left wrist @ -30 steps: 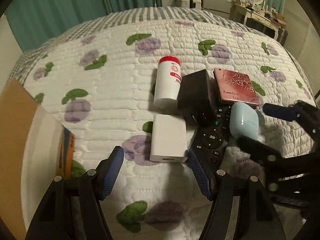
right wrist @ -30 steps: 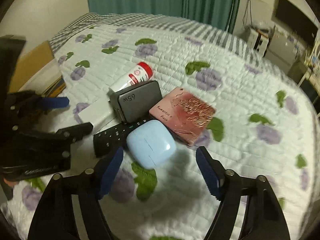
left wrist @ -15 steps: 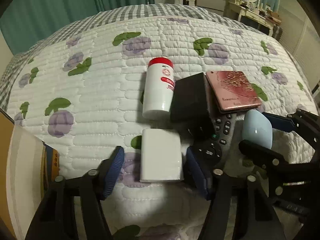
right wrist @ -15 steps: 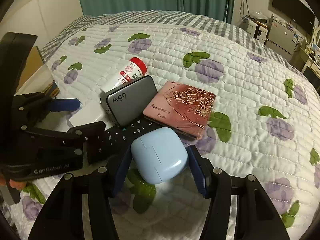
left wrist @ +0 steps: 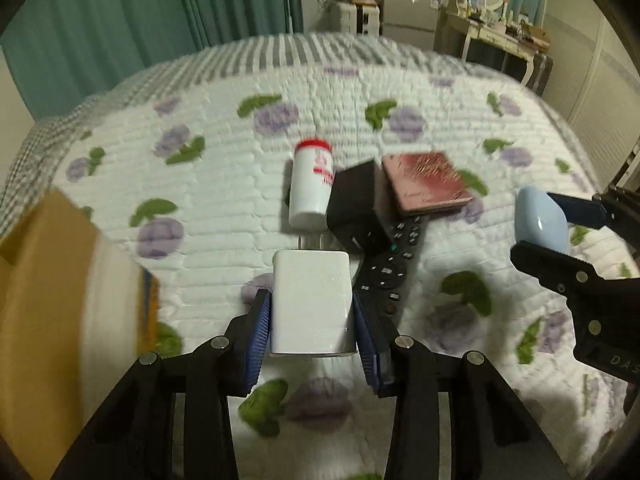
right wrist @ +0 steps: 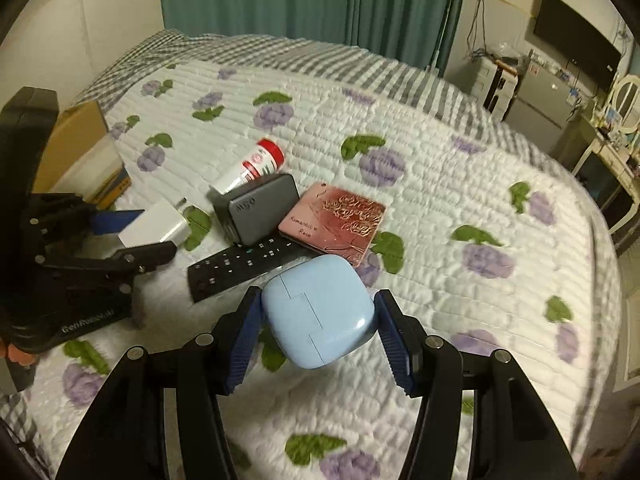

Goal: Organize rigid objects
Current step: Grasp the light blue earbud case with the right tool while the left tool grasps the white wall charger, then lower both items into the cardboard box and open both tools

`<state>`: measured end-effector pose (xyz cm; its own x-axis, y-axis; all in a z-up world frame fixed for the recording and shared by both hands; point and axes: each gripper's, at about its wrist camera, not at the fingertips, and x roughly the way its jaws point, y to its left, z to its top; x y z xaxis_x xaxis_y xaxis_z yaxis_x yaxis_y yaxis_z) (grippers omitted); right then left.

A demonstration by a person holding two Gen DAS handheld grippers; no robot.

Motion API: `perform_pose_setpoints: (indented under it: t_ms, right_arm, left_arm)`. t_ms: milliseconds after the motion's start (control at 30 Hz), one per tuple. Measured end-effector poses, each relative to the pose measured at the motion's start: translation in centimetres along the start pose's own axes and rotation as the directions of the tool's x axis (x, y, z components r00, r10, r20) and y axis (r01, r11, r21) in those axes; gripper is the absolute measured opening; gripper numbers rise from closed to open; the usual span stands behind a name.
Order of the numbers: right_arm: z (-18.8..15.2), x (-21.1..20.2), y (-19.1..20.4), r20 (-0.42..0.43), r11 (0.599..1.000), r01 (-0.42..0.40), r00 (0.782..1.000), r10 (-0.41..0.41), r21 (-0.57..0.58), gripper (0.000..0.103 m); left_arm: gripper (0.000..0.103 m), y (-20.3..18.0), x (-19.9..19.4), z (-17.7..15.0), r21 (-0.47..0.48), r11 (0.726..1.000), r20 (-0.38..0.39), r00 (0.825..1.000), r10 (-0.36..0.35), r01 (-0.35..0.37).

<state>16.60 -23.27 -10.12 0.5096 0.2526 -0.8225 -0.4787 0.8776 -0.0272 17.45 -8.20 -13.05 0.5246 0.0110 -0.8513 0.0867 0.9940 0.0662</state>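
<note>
My left gripper [left wrist: 312, 316] is shut on a white plug charger [left wrist: 310, 300] and holds it above the quilt; both show in the right wrist view, the gripper [right wrist: 132, 232] and the charger [right wrist: 156, 226]. My right gripper [right wrist: 318, 328] is shut on a light blue case [right wrist: 318, 314], lifted off the bed; the case also shows in the left wrist view [left wrist: 540, 220]. On the quilt lie a white bottle with a red cap [left wrist: 312, 182], a dark grey power block [right wrist: 258, 208], a black remote [right wrist: 240, 266] and a pink rose-patterned case [right wrist: 334, 220].
An open cardboard box [left wrist: 44, 288] with books inside sits at the left edge of the bed; it also shows in the right wrist view [right wrist: 78, 148]. Teal curtains [right wrist: 312, 4] hang behind the bed. A dresser, fridge and TV [right wrist: 576, 52] stand at the right.
Both grippers closed on their objects and lifted them: the left took the white charger, the right took the blue case. Both have drawn back from the pile.
</note>
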Motion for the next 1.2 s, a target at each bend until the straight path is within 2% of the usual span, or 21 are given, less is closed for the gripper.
perform_pose_setpoints:
  t_ms: [200,433,567,700,833,933,1067,1200]
  right_arm:
    - [0.2,-6.5,0.4,0.034,0.998,0.066,0.997,-0.067,0.013,0.057]
    - [2.2,-14.9,3.0,0.108,0.991,0.134,0.985,-0.131,-0.015,0.057]
    - [4.2,-18.5,6.2,0.155,0.989,0.139,0.979,-0.129,-0.054,0.057]
    - [6.3,-21.0,10.7,0.211,0.989,0.106,0.974,-0.081,-0.108,0.057]
    - [7.9,-21.7,15.3,0.243,0.986,0.052,0.97,-0.012,-0.158,0.057]
    - [8.9,-20.7,19.1,0.235,0.98,-0.001,0.971,0.048,-0.197,0.057]
    - [9.7,-17.8,23.2,0.196,0.97,-0.066,0.974,0.113,-0.232,0.056]
    - [10.3,-13.3,25.4,0.142,0.968,-0.105,0.98,0.139,-0.227,0.056]
  left_arm:
    - [0.041,0.8,-6.5,0.3,-0.019,0.999,0.089,0.995,-0.034,0.036]
    - [0.041,3.6,-14.7,1.5,-0.032,0.997,0.199,0.978,-0.057,0.064]
    - [0.041,6.9,-19.0,1.5,-0.049,0.997,0.257,0.966,-0.037,0.051]
    - [0.041,10.6,-21.5,0.8,-0.065,0.998,0.281,0.96,-0.006,0.026]
    - [0.041,14.3,-22.4,-0.6,-0.07,0.997,0.285,0.958,0.034,-0.015]
    - [0.041,16.8,-21.8,-1.8,-0.085,0.996,0.266,0.963,0.044,-0.022]
    - [0.041,19.4,-19.6,-3.4,-0.111,0.994,0.229,0.973,0.039,-0.013]
    - [0.041,21.1,-16.3,-4.6,-0.121,0.992,0.173,0.984,0.042,-0.021]
